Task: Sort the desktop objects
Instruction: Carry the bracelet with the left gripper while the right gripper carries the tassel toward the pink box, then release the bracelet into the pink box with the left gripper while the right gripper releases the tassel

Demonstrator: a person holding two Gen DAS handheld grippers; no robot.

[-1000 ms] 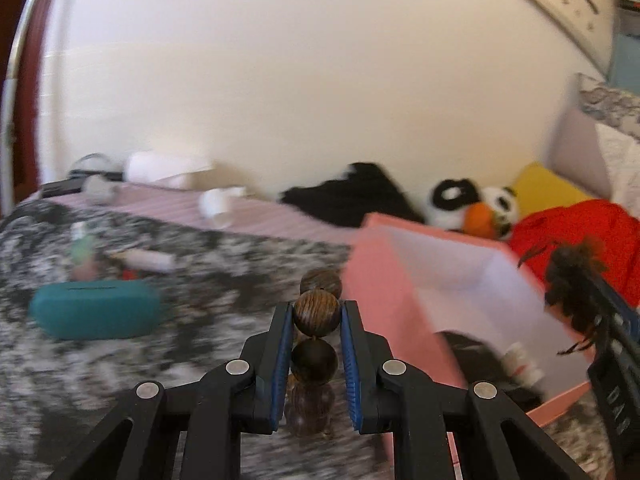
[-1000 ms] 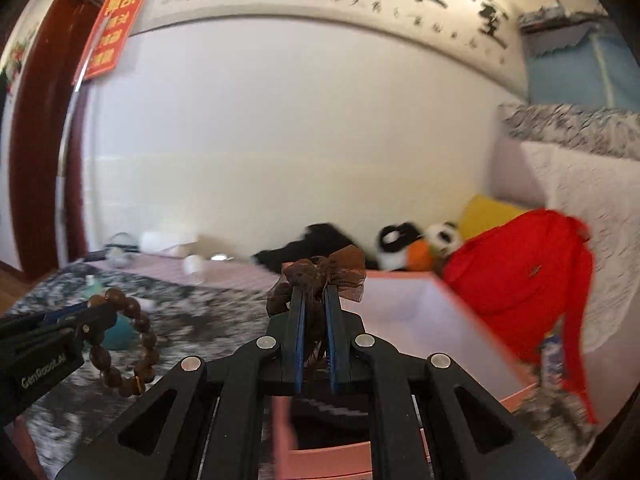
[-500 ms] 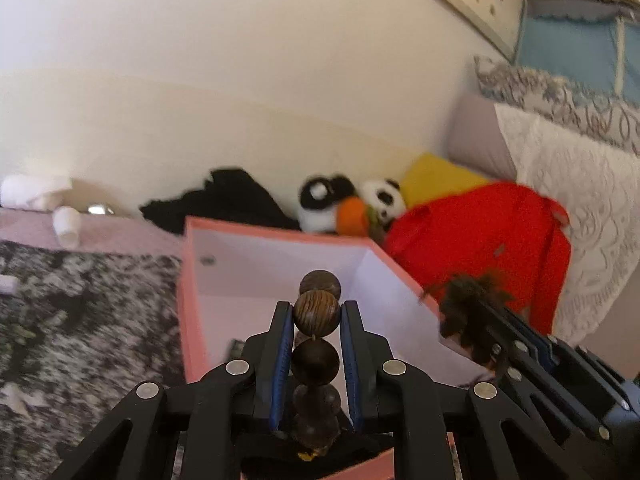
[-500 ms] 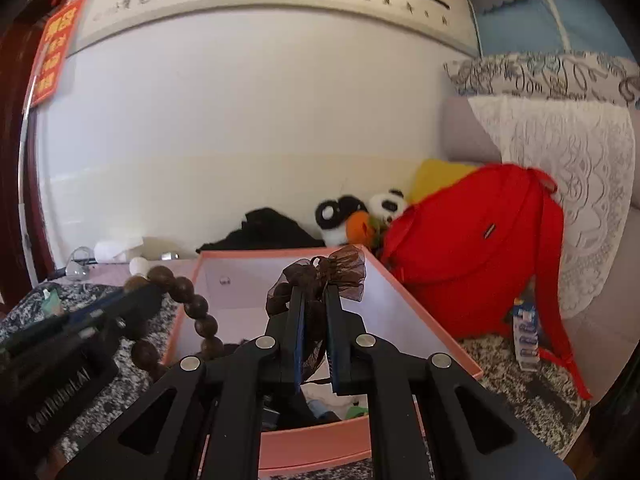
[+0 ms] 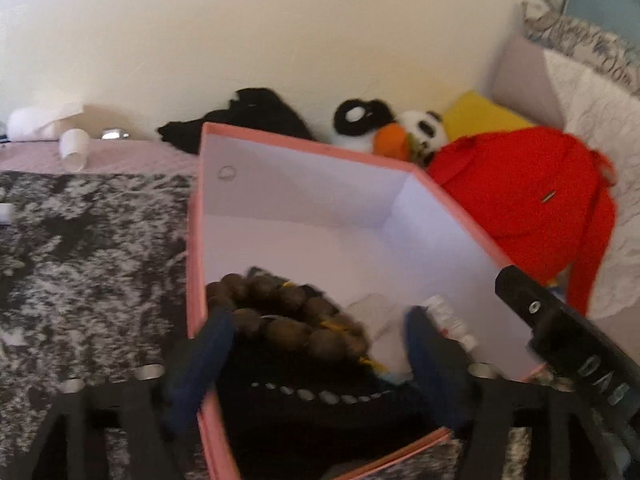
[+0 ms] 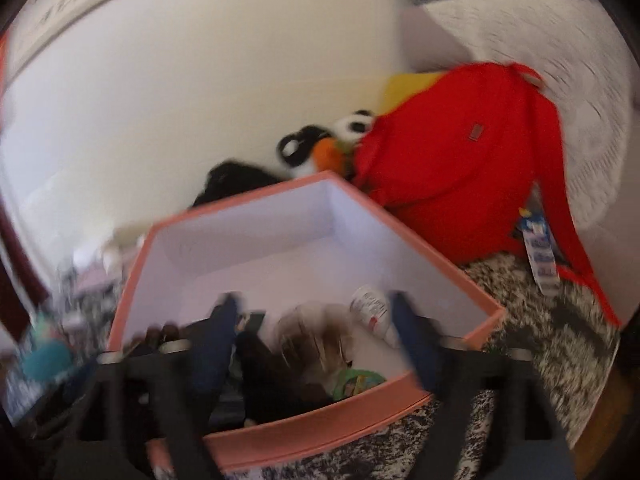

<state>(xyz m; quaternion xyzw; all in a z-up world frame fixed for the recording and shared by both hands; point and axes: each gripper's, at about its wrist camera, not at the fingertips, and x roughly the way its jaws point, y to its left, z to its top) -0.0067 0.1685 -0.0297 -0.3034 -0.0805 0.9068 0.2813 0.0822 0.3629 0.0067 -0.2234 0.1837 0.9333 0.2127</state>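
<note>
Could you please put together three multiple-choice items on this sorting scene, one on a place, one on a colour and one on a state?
1. Where is the wooden bead bracelet?
A. Inside the pink box
B. On the speckled cloth outside the box
C. On the red backpack

2. What colour is the outer rim of the box?
A. Teal
B. Yellow
C. Pink

3. How do the jaws of the left gripper stand?
A. Clamped on the bracelet
B. Spread wide, pressing on nothing
C. Shut on the box wall

Answers:
1. A, since the beads lie within the box walls, on dark items already in it.
2. C, since the rim and outer wall are pink and the inside is white.
3. B, since the jaws have just been opening and the bracelet lies loose between them, clear of the blue pads.
</note>
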